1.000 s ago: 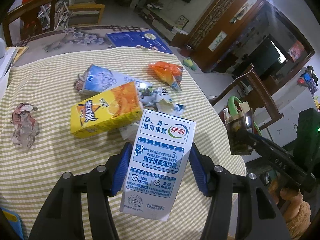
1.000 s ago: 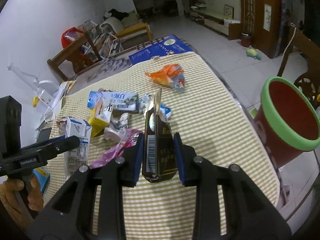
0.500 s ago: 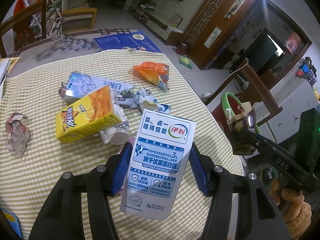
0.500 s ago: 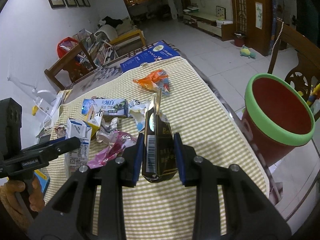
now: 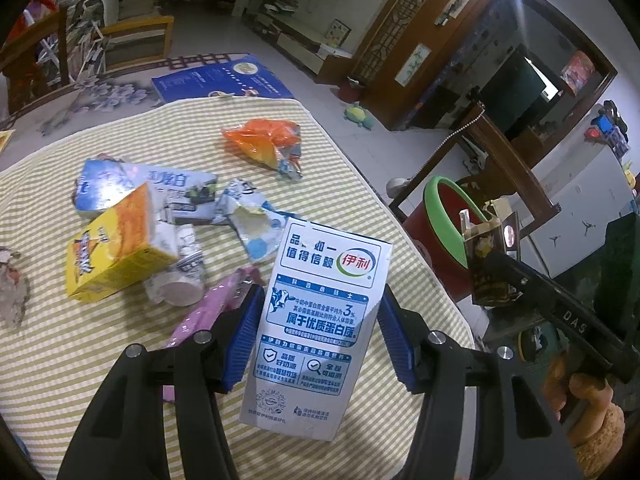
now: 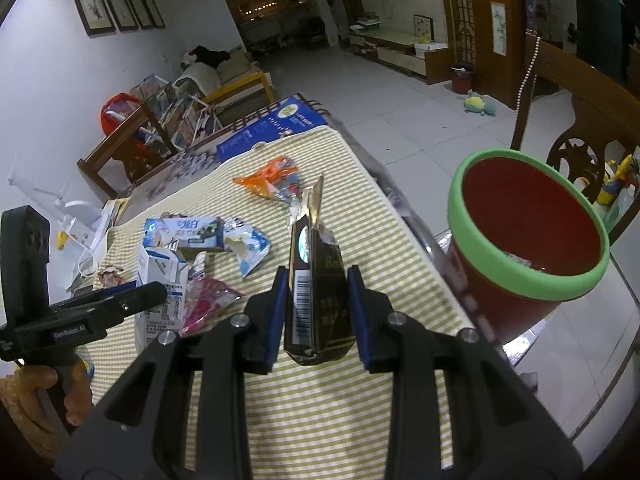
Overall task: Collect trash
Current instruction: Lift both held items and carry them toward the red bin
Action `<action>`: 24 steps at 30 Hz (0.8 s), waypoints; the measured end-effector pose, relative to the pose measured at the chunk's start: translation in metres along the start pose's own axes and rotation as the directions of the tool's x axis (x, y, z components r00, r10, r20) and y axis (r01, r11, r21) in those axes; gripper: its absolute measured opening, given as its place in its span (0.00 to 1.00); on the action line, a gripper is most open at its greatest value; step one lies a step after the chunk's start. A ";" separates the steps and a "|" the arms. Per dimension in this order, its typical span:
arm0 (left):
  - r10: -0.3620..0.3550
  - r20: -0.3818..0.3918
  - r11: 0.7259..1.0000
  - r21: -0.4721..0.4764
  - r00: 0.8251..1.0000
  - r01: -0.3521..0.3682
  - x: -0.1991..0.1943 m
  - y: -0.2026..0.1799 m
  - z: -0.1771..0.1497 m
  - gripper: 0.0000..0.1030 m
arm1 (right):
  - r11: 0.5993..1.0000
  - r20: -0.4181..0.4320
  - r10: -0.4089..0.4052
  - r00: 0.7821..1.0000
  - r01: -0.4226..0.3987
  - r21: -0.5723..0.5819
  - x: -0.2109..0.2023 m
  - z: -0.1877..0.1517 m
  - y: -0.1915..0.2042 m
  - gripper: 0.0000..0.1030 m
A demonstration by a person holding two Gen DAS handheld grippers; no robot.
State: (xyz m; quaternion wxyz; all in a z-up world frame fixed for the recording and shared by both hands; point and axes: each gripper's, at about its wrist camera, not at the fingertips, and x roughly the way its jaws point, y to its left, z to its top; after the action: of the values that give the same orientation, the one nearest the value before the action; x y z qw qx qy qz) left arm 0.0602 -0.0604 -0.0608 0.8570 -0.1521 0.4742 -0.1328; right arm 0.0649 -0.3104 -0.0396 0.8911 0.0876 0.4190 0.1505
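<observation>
The left gripper (image 5: 316,332) has its blue pads pressed against both sides of a white and blue milk carton (image 5: 316,320), which it holds upright above the striped cloth (image 5: 80,360). The jaws stand partly apart, as wide as the carton itself. The right gripper (image 6: 318,312) is closed much narrower on a dark brown carton (image 6: 318,300) with a barcode on one face and a torn, peaked top; that one is upright too, clear of the cloth.

Just off the table's right edge stands the bin (image 6: 520,280), red with a green rim. From the right wrist view it sits right of the brown carton and close to it. Something pale lies at the bottom of the bin, though it is too small to make out.

More trash lies on the cloth beyond the grippers. A yellow box (image 5: 116,248) rests tilted against a blue and white carton (image 5: 120,184). A torn blue and white wrapper (image 5: 252,228) lies beside them, and a pink wrapper (image 5: 208,312) lies just by the left gripper's pad. A small white cup (image 5: 176,288) lies on its side under the yellow box. An orange bag (image 5: 264,144) sits apart, nearer the far edge. A crumpled scrap (image 5: 12,288) lies well off to the left.

Past the cloth a blue book (image 5: 224,84) lies flat on the table. A hand (image 6: 44,384) grips the left gripper's handle at the lower left of the right wrist view.
</observation>
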 end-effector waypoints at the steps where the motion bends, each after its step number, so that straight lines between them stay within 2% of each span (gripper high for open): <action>1: 0.000 -0.002 1.000 0.000 1.000 0.000 0.003 -0.002 0.001 0.53 | 1.000 0.005 0.000 1.000 0.000 0.002 -0.001 0.002 -0.003 0.29; 16: -0.002 -0.021 1.000 0.001 1.000 0.002 0.048 -0.057 0.022 0.53 | 0.999 0.016 -0.020 1.000 0.019 0.037 -0.002 0.035 -0.077 0.29; 24: 0.014 -0.035 1.000 -0.003 0.999 -0.014 0.066 -0.082 0.027 0.53 | 0.994 0.013 -0.066 0.998 0.065 0.083 0.002 0.050 -0.130 0.29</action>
State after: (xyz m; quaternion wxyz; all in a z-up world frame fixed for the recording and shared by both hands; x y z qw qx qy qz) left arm 0.1101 -0.1563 -0.0668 0.8491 -0.1478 0.4906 -0.1285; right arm 0.1300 -0.4331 -0.0463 0.8945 0.1114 0.4206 0.1030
